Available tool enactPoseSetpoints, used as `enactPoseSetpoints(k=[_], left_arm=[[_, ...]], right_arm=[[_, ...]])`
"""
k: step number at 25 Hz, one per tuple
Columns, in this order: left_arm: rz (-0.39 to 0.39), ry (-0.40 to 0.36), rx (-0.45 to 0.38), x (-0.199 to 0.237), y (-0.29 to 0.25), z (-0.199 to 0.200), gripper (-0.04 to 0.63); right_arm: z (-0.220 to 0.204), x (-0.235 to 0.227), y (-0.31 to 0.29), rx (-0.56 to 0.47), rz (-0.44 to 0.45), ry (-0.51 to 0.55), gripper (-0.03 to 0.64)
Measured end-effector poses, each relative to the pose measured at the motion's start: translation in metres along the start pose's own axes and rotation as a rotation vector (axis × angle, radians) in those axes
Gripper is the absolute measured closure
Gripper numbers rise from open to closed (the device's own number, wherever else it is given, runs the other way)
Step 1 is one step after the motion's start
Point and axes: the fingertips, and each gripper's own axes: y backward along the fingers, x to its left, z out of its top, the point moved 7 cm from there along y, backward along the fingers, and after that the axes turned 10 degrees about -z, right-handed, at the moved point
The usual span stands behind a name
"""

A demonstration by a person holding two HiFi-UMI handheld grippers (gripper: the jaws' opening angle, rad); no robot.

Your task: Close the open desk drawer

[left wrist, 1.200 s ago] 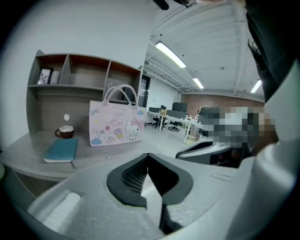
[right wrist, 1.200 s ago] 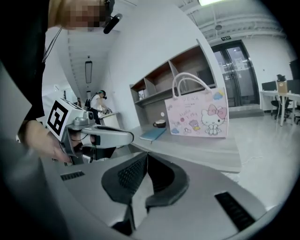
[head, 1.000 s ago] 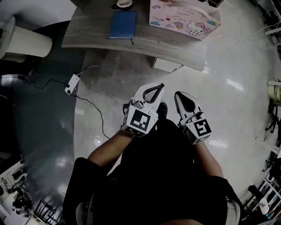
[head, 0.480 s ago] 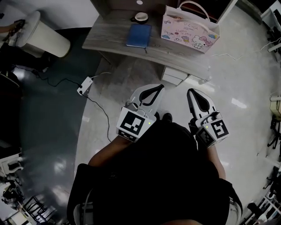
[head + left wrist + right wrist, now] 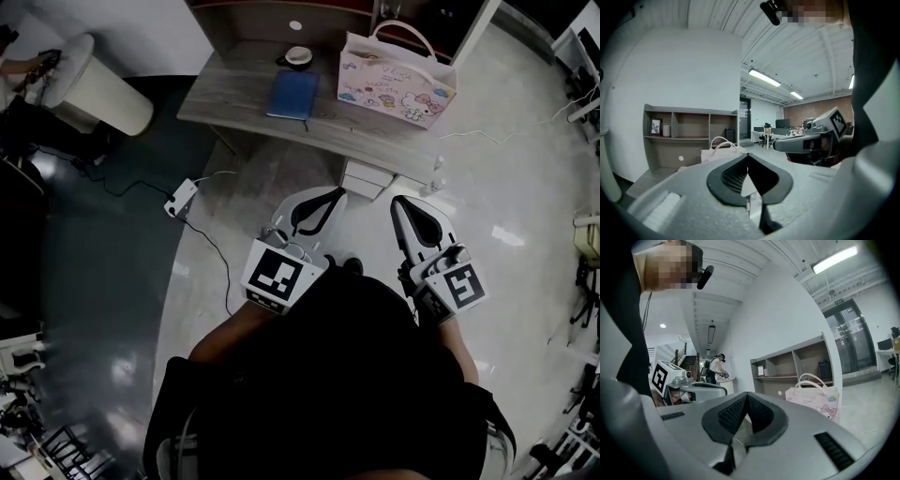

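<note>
Head view sits high and looks steeply down past the person's body [image 5: 356, 375] onto the desk [image 5: 234, 98] and pink bag [image 5: 398, 80] well below. Left gripper view rides close behind its jaws, facing level toward the shelf unit [image 5: 689, 136], with the right gripper [image 5: 777, 145] off to its right. Right gripper view faces that same shelf unit and pink bag, with the left gripper [image 5: 723, 391] at its left.

Notebook [image 5: 292, 95] on desk [image 5: 225, 105], bag [image 5: 398, 73] right of it, cup [image 5: 298, 56] behind, drawer [image 5: 367, 178] under desk front
</note>
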Motion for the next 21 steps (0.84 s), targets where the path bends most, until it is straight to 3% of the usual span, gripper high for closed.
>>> enactPoseSetpoints(k=[3,7,21], left_arm=[[0.01,0.067,-0.04,-0.001,-0.004,0.003,0.589],[0.022,0.091,-0.049,0.003,-0.008,0.006,0.589],[0.006,0.073,-0.042,0.012,-0.013,0.008,0.589]], right_arm=[[0.002,-0.002,0.002,0.004,0.007,0.005,0.606],[0.002,-0.009,0.005,0.009,0.004,0.005,0.606],[-0.004,-0.013,0.002,-0.004,-0.009,0.001,0.606]])
